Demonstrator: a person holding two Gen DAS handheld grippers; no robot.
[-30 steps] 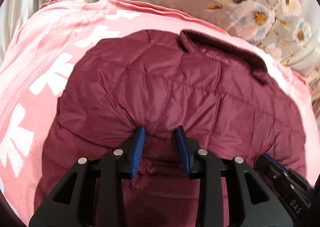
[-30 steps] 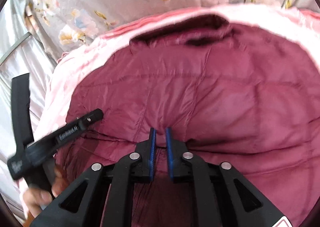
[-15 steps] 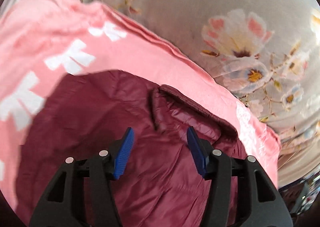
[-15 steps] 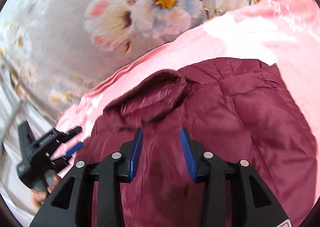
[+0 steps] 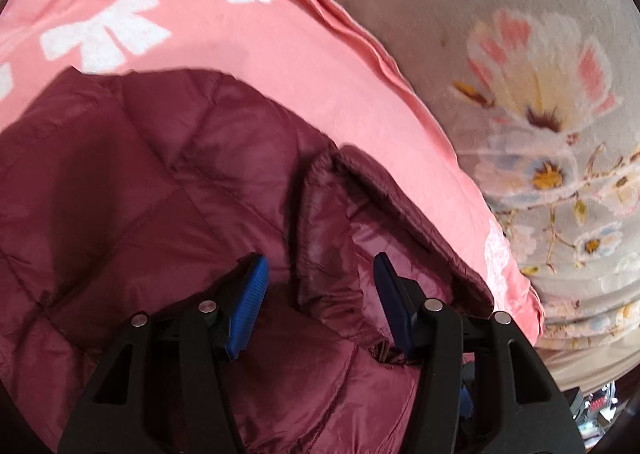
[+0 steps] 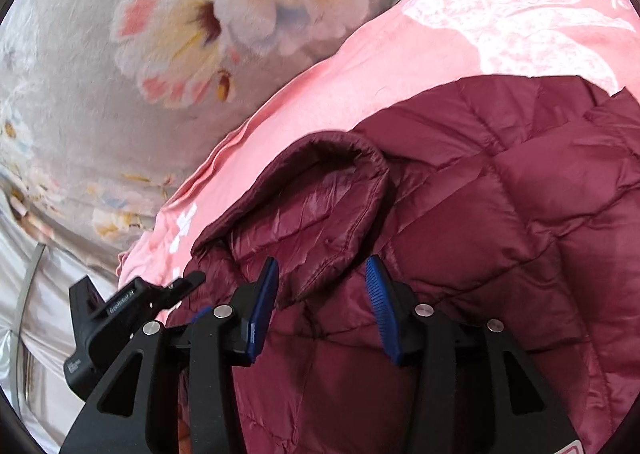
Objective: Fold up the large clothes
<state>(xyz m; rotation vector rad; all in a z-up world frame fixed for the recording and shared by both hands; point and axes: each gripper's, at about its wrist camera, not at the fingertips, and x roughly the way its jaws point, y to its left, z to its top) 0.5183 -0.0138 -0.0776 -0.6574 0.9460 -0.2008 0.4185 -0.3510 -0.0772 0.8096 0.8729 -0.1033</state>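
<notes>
Both hand-held grippers, left and right, are held apart, unclamped, over the jacket collar

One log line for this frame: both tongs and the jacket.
left tongs: open, over collar | right tongs: open, at collar | jacket: lying on pink blanket, ungripped

Both grippers are spread wide with nothing between the blue pads. The left gripper fills the bottom centre of its own view, black arms fanning out to the lower corners, pads angled outward. The right gripper looks much the same at the bottom middle of its frame. In that right view the left gripper also pokes in at lower left, tip pointing right.
</notes>
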